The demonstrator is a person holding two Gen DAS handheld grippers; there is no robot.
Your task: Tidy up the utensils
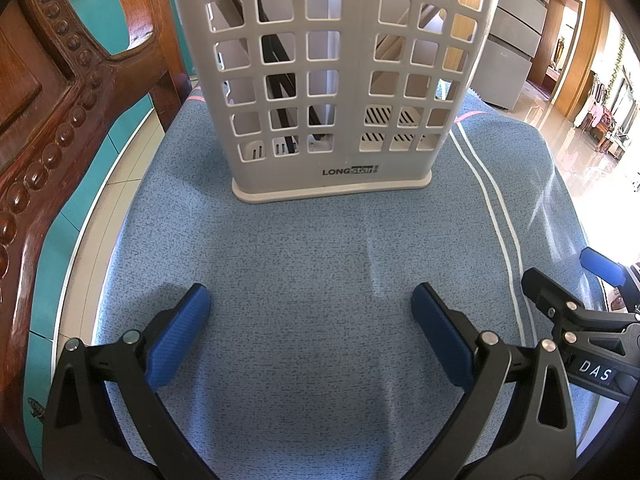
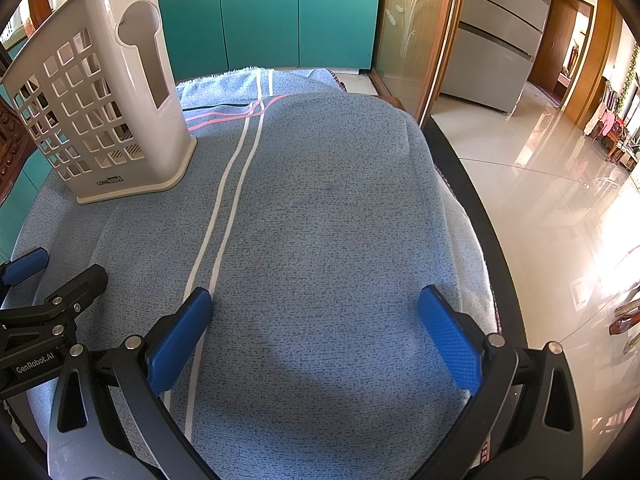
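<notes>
Both empty right now: left gripper (image 1: 311, 304) spread wide over the blue cloth (image 1: 304, 248), right gripper (image 2: 316, 308) just as wide, nothing between the pads on either. Grey utensil basket (image 1: 332, 80) standing upright on the cloth straight ahead of the left one, dark handles visible through the holes in its left compartment. No loose utensils anywhere on the cloth, so probably close to finished. Main worry: tall, light-looking basket on soft, rumpled fabric near the table edge, easy to tip or slide with a careless nudge. Also grippers sitting close together, easy to clash.
</notes>
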